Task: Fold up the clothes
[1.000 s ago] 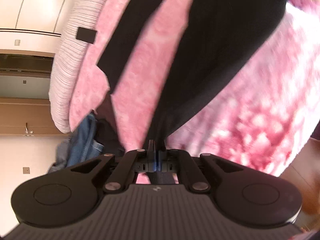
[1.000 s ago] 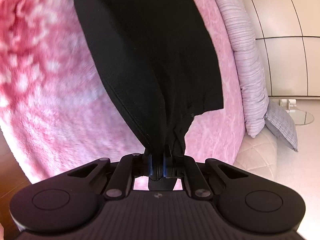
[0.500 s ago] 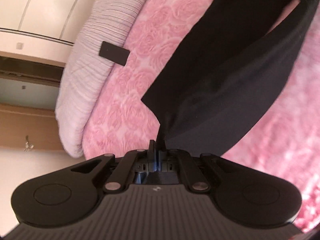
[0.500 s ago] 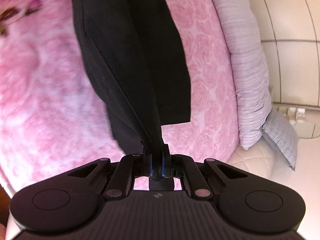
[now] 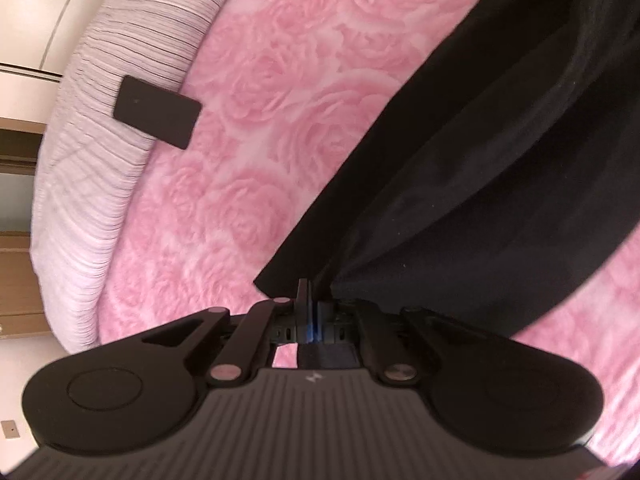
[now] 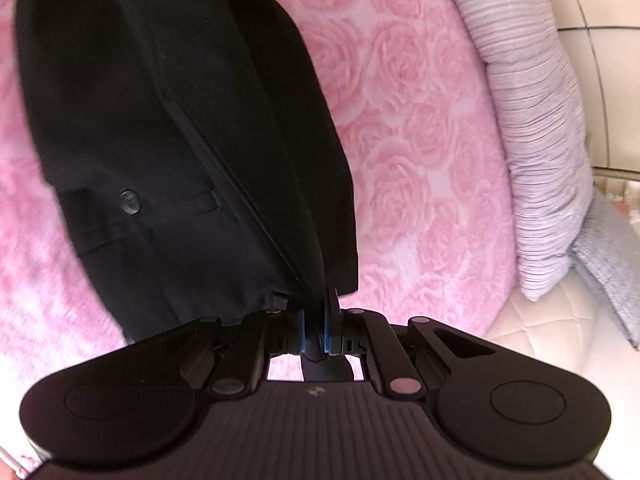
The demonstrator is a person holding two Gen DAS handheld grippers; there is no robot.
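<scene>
Garment (image 5: 480, 168) lower over blanket (image 5: 260, 120); left gripper (image 5: 310, 304), right gripper (image 6: 314, 312) still clamped.

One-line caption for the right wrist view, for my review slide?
Right gripper clamped on black trousers draped over a pink rose-patterned blanket, with a striped lilac pillow alongside.

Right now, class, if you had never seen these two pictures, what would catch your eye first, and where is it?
The black garment dominates: it stretches away from both tongs, the left tongs and right tongs each shut on an edge. Behind it spreads the pink rose-patterned blanket. A small black rectangle lies where the blanket meets the striped lilac pillow.
</scene>
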